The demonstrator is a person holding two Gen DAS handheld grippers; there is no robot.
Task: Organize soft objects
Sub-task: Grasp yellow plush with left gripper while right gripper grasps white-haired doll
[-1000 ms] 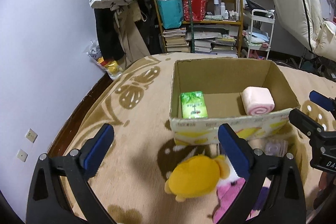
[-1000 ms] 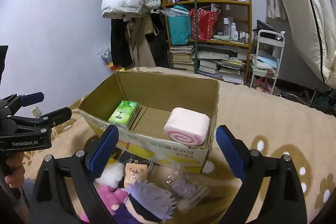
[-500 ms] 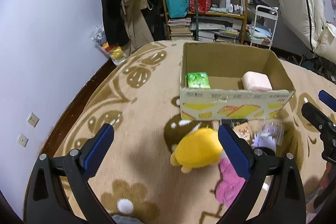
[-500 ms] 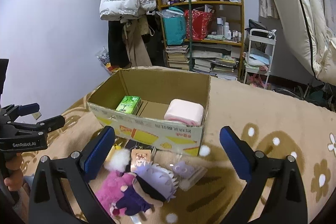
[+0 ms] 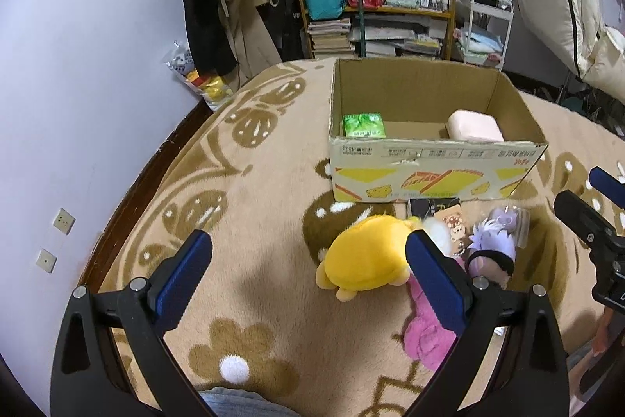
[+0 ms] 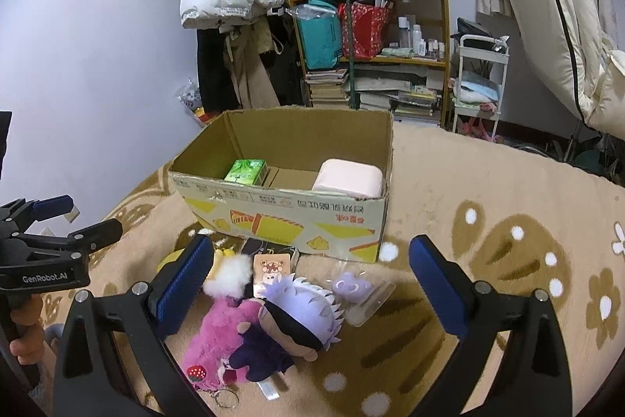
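Clearly, a group of soft toys is seen lying on the beige patterned carpet, just in front of the open brown cardboard box. A round yellow plush toy is placed at the left of the group; beside it lie a pink furry plush toy and a small doll with pale purple hair and a black blindfold. A small purple figure in a clear plastic bag is found near the doll. Inside the box, a green tissue pack and a pink roll-shaped cushion are already kept. The left gripper is held wide apart above the carpet, empty, and the right gripper is also spread apart above the toys, nothing being clamped.
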